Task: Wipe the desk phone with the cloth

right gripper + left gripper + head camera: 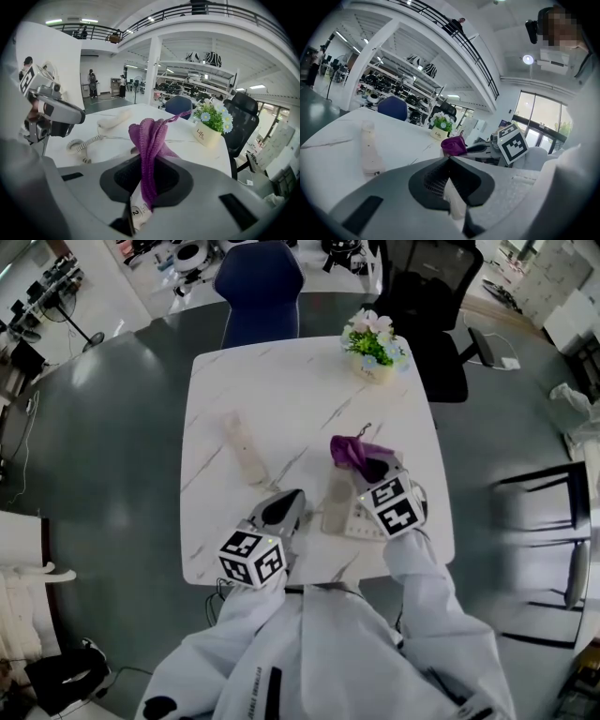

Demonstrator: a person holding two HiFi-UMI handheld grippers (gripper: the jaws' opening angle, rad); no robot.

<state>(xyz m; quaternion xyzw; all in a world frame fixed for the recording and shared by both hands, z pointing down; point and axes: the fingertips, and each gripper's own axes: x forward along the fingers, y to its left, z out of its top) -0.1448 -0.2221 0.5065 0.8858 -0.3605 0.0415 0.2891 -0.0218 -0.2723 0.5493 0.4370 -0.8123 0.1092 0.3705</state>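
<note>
Marble-veined white table [225, 381] carries the desk phone [359, 521], a pale plastic base whose keypad sits directly under the right gripper [367, 468]. Its jaws pinch a purple knitted cloth [354, 451], bunched in soft folds. Wiping seems about to start, so the next move is to lower the cloth onto the keys. Left of the phone, the left gripper [292, 498] is closed on nothing, and the slim handset [246, 448] lies farther left.

A white marble table [281, 381] fills the centre. At its 1 o'clock corner stands a flower pot [375, 345]. A telephone handset [246, 448] lies at 9 o'clock. At 4 o'clock the right gripper [372, 471] has a purple cloth [352, 451] bunched at its tip, over the desk phone base [339, 510]. The left gripper [289, 501] sits at 6 o'clock. A blue chair [260, 287] stands at 12 o'clock.
</note>
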